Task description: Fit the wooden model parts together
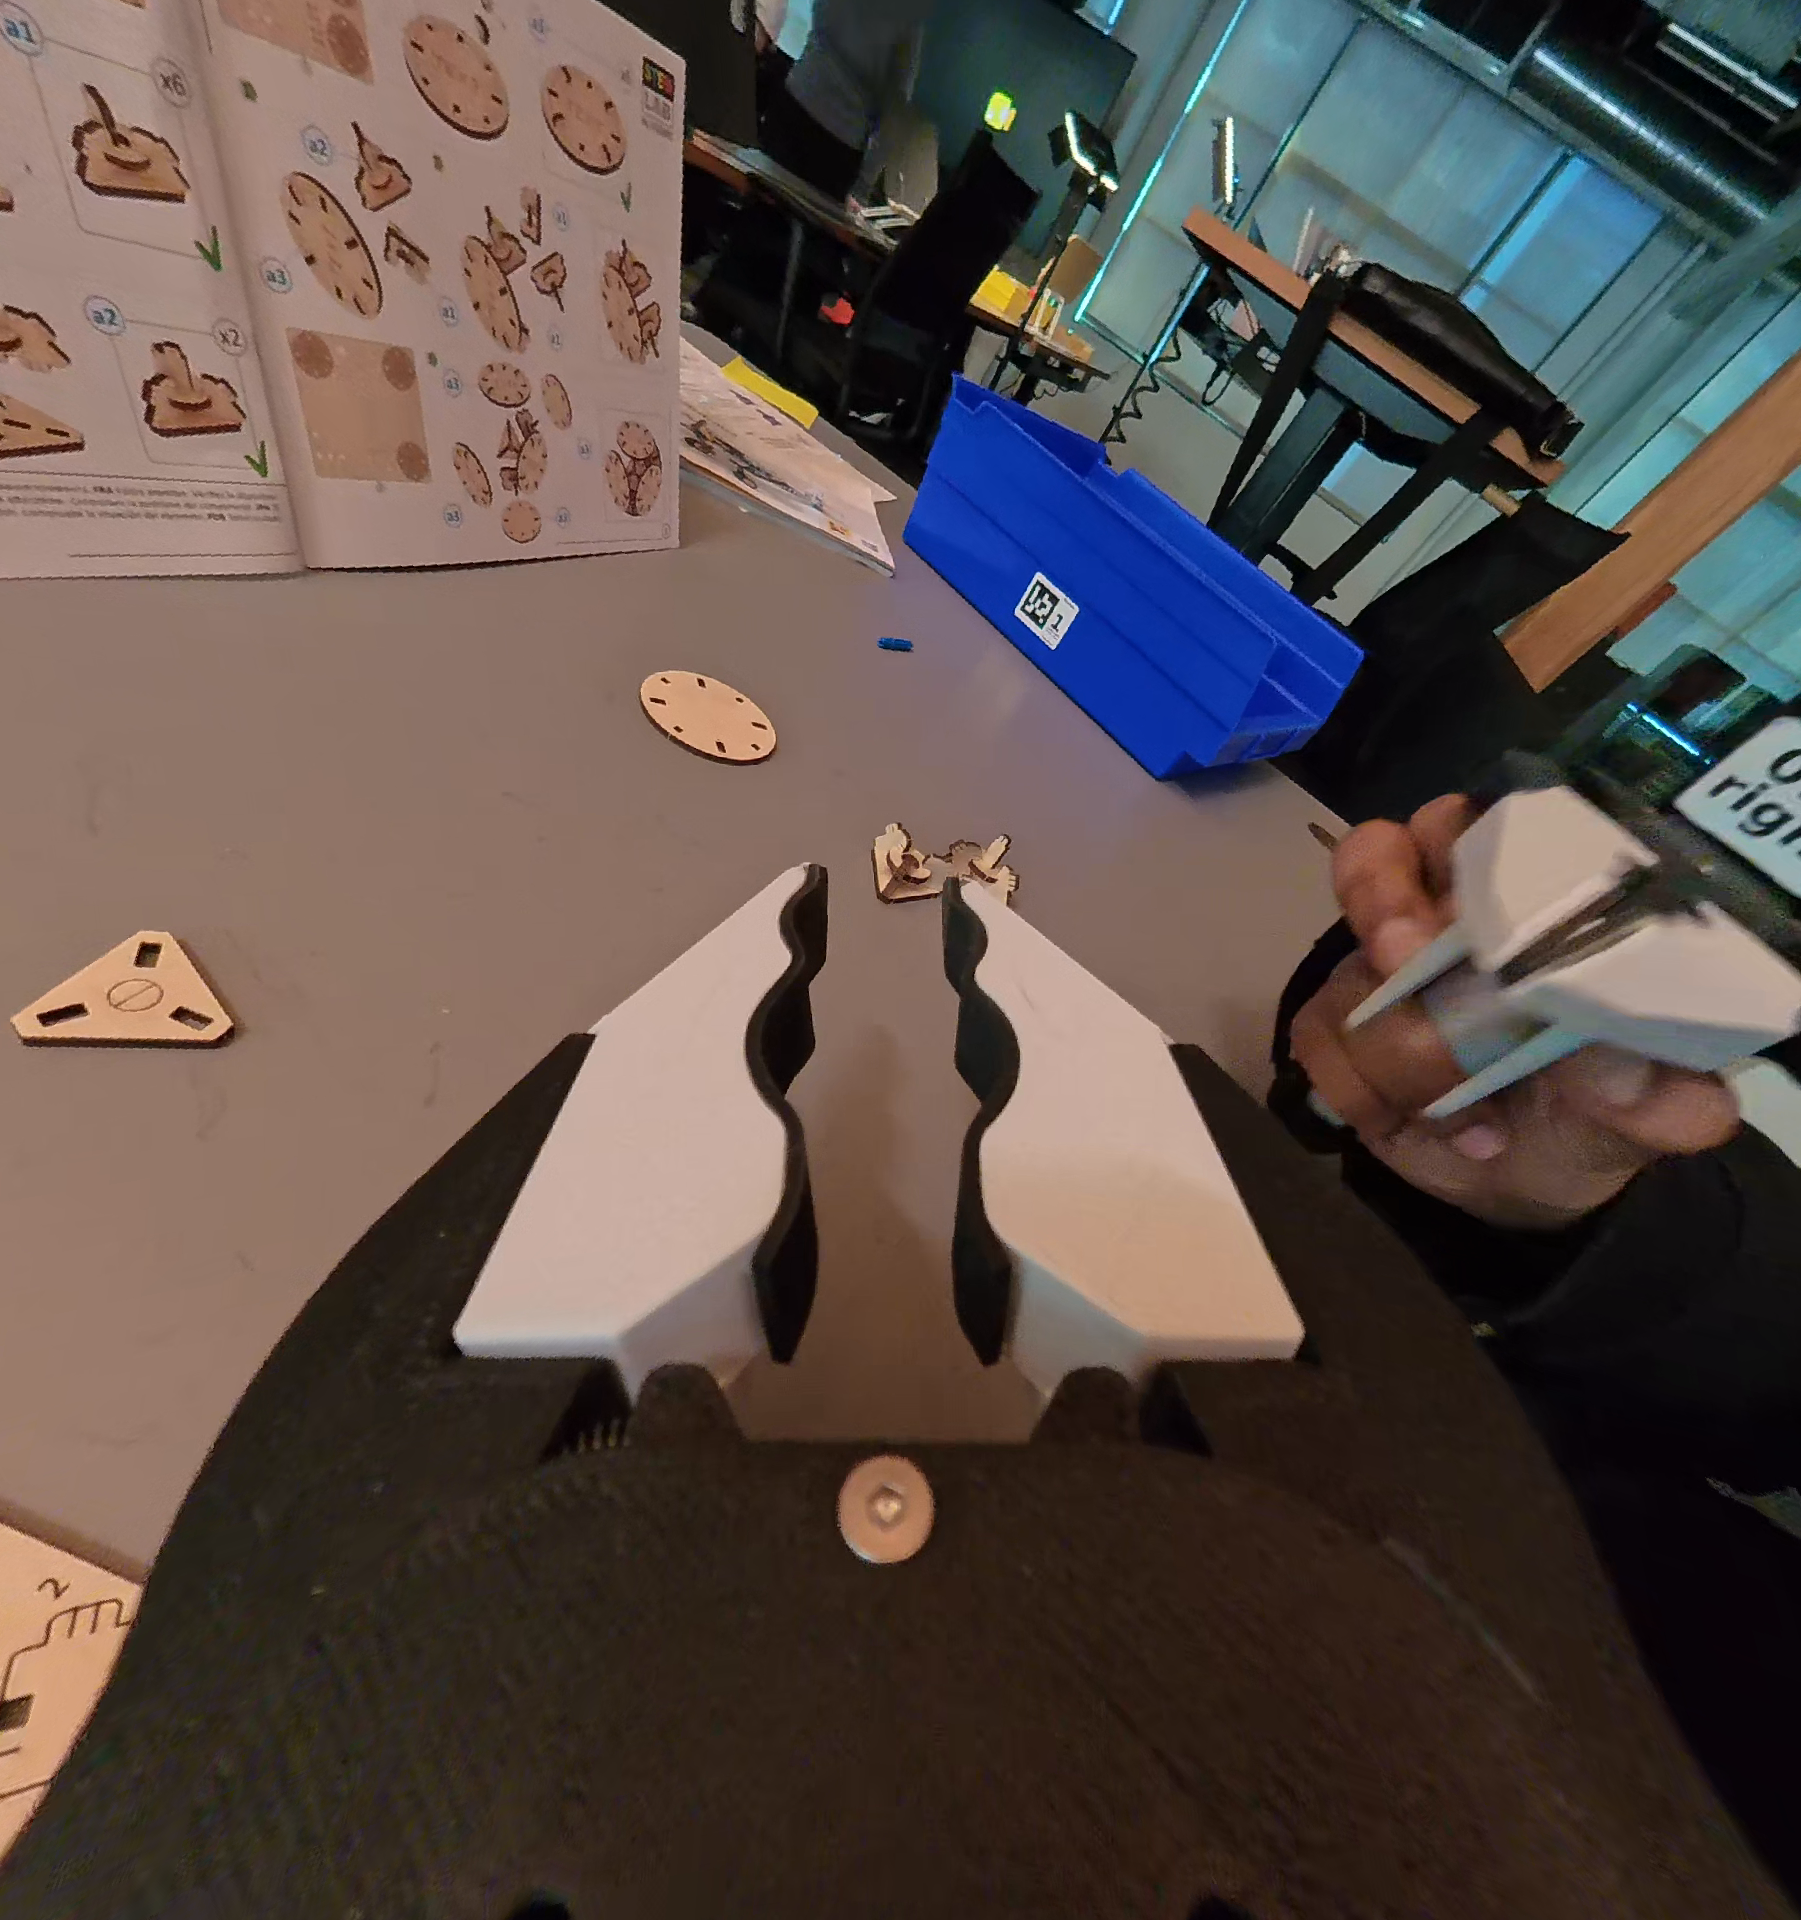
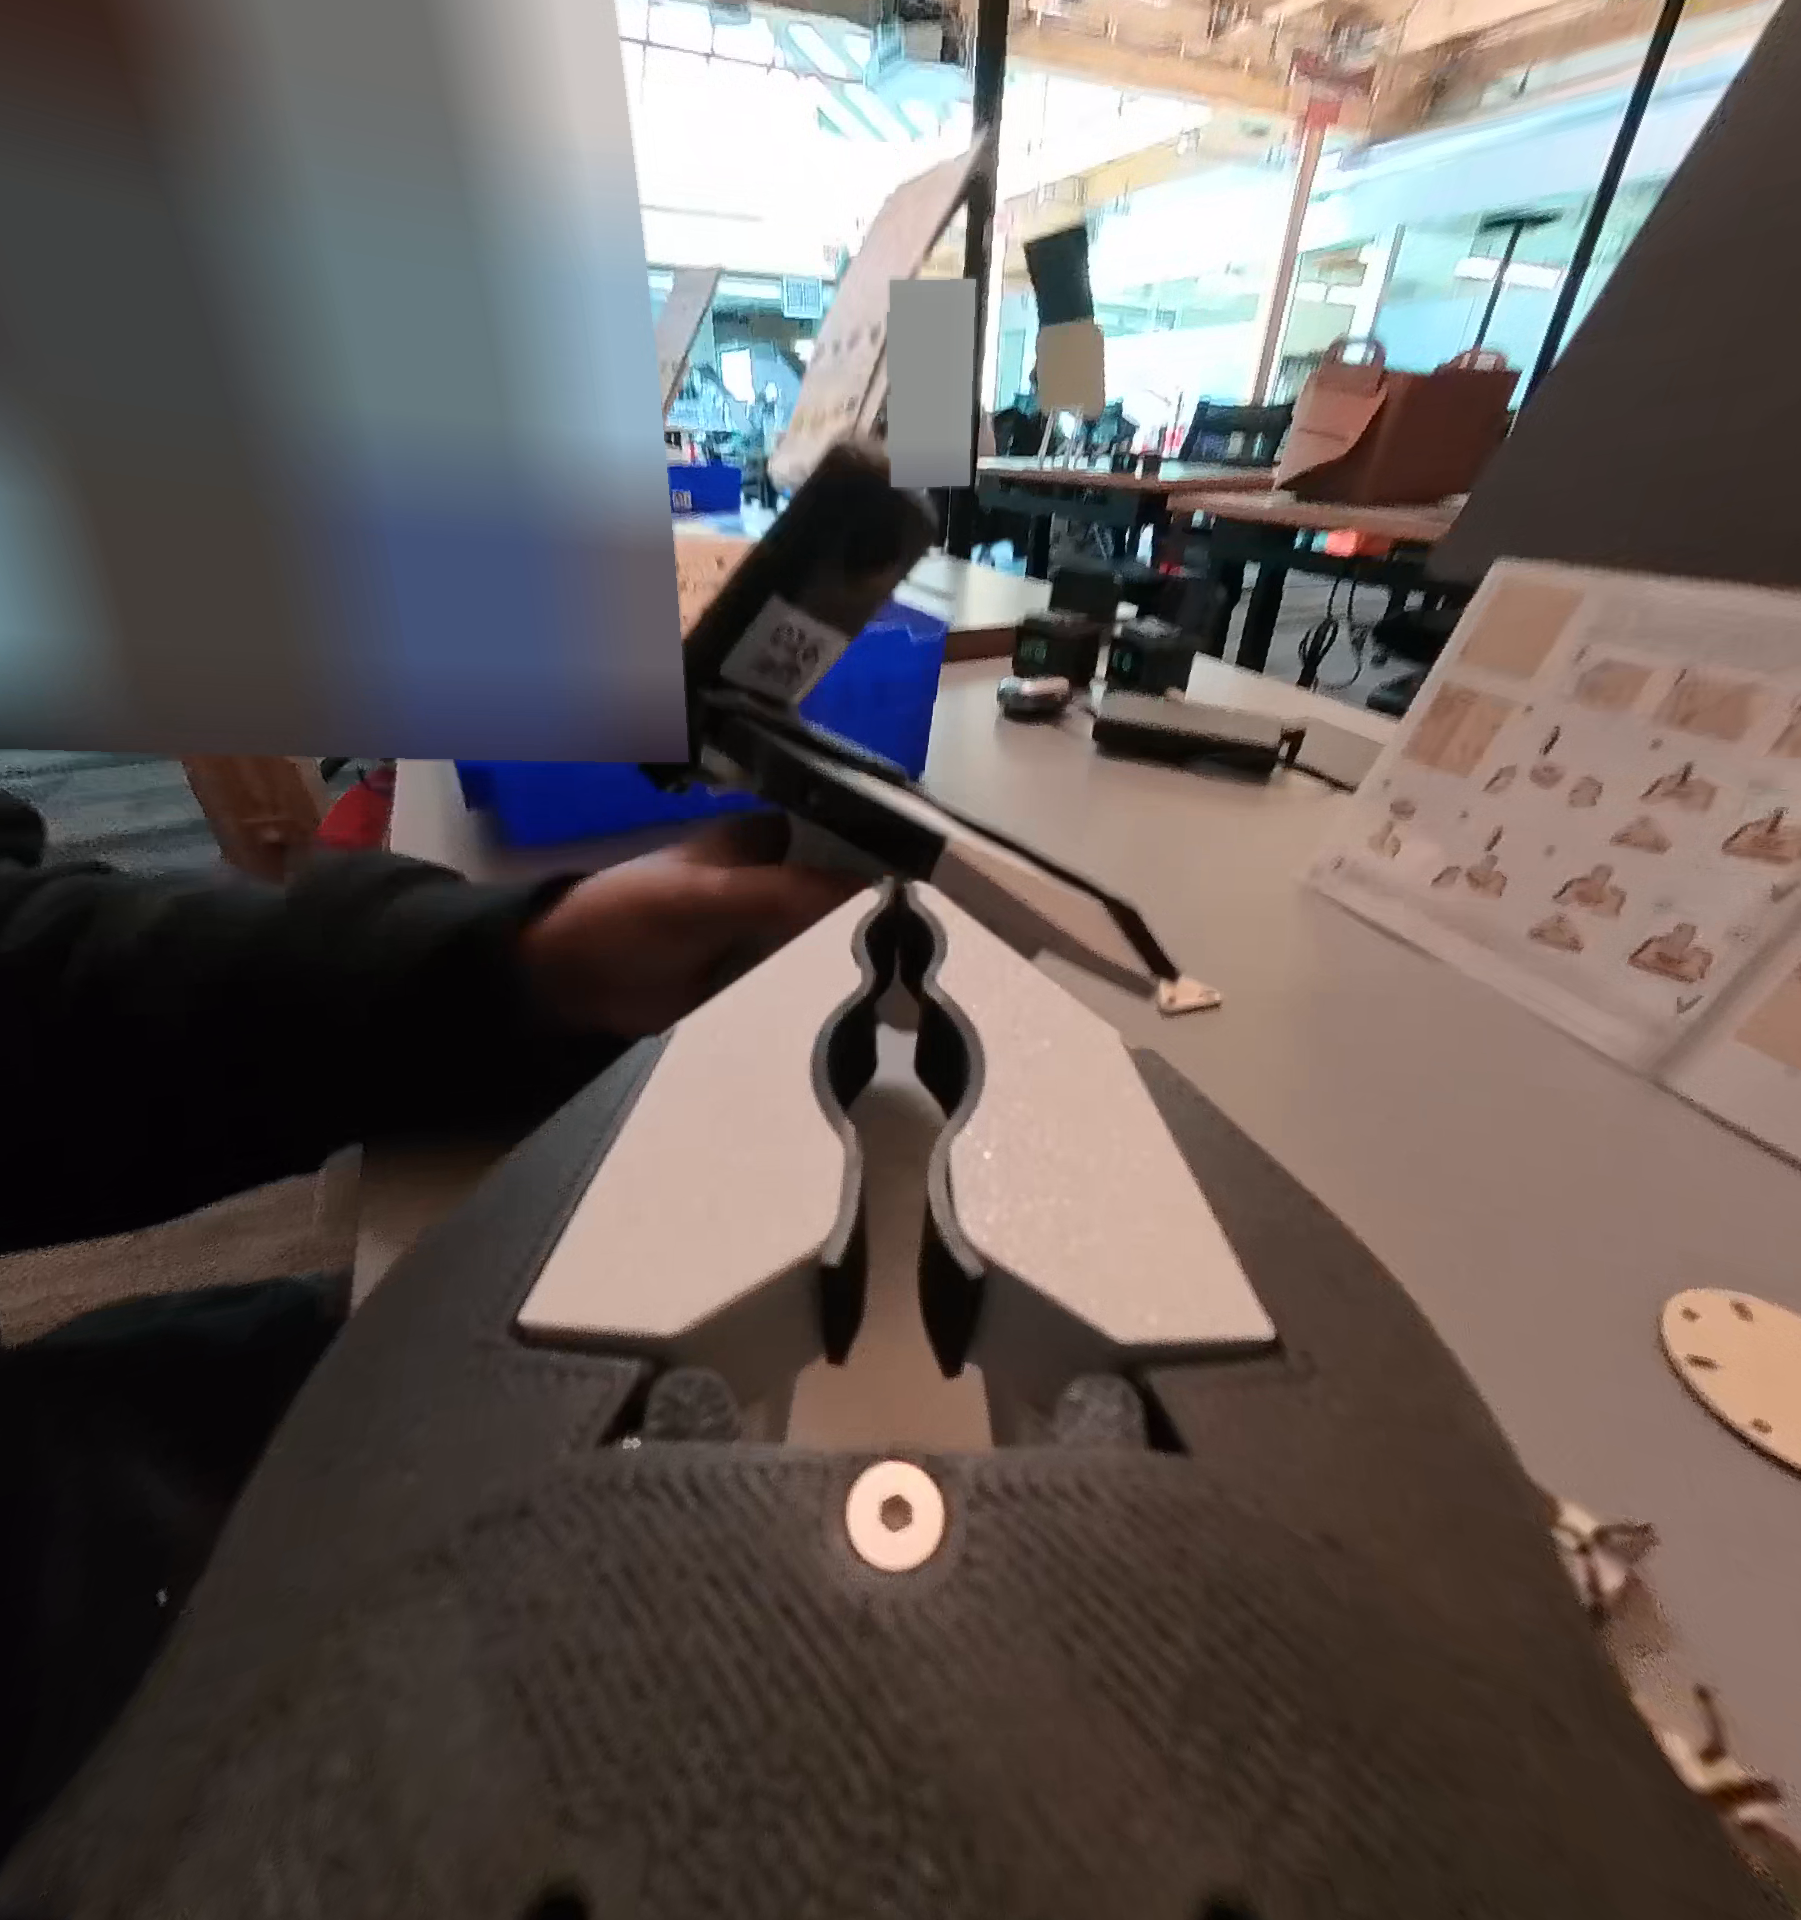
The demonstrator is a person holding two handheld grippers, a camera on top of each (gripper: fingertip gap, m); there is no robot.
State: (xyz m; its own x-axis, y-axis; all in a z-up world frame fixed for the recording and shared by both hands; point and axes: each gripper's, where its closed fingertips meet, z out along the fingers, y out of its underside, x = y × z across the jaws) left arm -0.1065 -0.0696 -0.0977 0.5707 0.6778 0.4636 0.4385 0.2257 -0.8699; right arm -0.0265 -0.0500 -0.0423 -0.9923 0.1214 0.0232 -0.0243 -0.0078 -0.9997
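Here, left gripper (image 1: 883, 883) being held spread, nothing grasped, near small wooden pieces (image 1: 943, 864); right gripper (image 2: 894, 891) being kept clenched, bare. Printed sticker being carried on blue bin (image 1: 1135, 582).

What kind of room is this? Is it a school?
Probably a workshop or makerspace, not clearly a school: a grey worktable with laser-cut wooden kit pieces, an open instruction booklet, a blue parts bin and more workbenches behind.

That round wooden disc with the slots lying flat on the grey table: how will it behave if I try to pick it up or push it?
The round wooden disc looks thin and rigid, probably light. It lies flat on the grey table, so a push should slide it rather than roll it. Its low edge gives little to grip from above, and thin slotted wood may snap if squeezed hard.
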